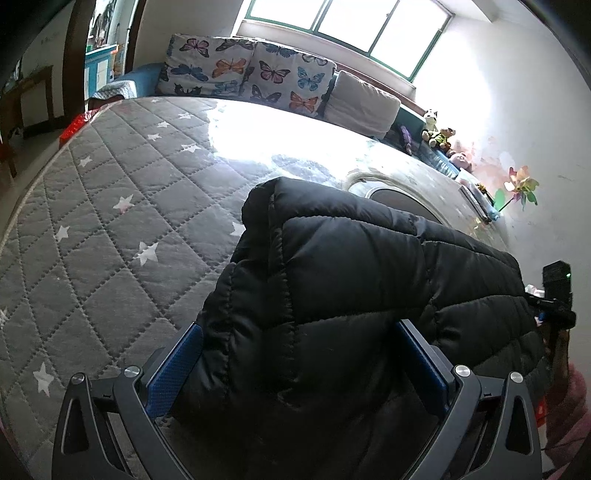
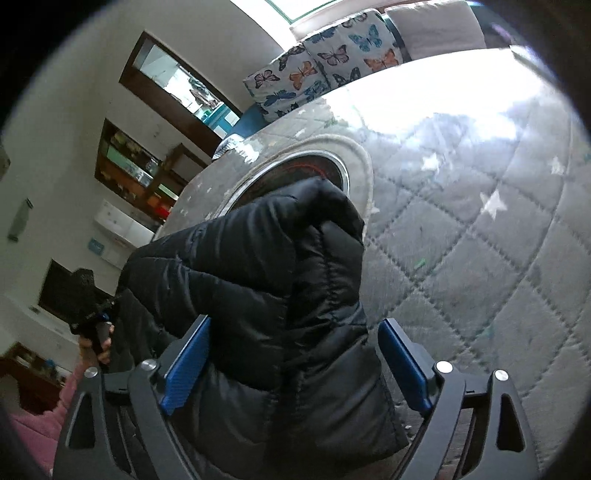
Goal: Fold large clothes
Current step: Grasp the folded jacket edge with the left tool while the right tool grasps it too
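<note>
Our left tongs (image 1: 299, 363) have their blue-padded fingers (image 1: 173, 365) spread wide, with a thick fold of the black puffer jacket (image 1: 351, 266) bulging between them; the padding fills the gap, yet we cannot tell whether the pads actually bite it; our right tongs (image 2: 295, 363) stand much the same, blue fingers (image 2: 186, 365) apart around a bunched end of the jacket (image 2: 266, 258), the right-hand pad seeming just clear of the cloth, so there too we cannot tell the grip. In the left wrist view the jacket runs from 6 o'clock up toward 3 o'clock, where the other gripper's black body shows at the edge; it hangs raised over the grey quilted bed cover (image 1: 110, 221) with white stars. Beyond the jacket, at about 1 o'clock, lies a round grey-rimmed object (image 1: 399, 195) on the bed; at 12 o'clock butterfly cushions (image 1: 251, 74) lean under a bright window (image 1: 354, 26); at 2 o'clock sit soft toys (image 1: 439, 134) and a coloured pinwheel (image 1: 519, 188) beside the wall.
</note>
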Demonstrator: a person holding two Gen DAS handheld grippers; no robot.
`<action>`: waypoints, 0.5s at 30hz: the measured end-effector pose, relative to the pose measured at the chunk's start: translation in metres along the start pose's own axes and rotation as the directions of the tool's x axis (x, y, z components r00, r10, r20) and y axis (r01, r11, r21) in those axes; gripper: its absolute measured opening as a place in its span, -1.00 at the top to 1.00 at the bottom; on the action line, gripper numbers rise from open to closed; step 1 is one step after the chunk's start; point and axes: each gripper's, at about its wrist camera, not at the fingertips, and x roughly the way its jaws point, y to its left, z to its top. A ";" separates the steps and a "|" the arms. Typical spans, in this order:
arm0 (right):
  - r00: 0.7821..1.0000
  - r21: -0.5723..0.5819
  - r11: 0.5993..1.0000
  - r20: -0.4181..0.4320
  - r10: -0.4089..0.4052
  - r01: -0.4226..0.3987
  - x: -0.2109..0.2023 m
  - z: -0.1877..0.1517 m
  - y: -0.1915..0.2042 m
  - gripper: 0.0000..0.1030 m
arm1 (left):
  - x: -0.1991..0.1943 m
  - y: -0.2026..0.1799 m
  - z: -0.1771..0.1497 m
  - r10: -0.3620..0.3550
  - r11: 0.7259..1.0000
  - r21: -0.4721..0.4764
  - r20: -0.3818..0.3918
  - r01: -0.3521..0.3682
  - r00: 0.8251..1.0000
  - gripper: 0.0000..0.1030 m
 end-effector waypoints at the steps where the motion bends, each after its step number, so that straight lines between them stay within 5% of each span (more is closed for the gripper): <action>1: 1.000 0.020 1.000 -0.004 0.023 -0.023 0.001 -0.001 -0.003 -0.89 | 0.000 0.000 0.000 -0.008 1.000 -0.002 -0.005 0.008 1.000 -1.00; 15: 0.996 0.068 0.995 -0.057 0.070 -0.066 -0.013 -0.024 0.000 -0.92 | 0.006 0.026 0.000 -0.128 0.992 -0.009 -0.031 0.128 0.991 -1.00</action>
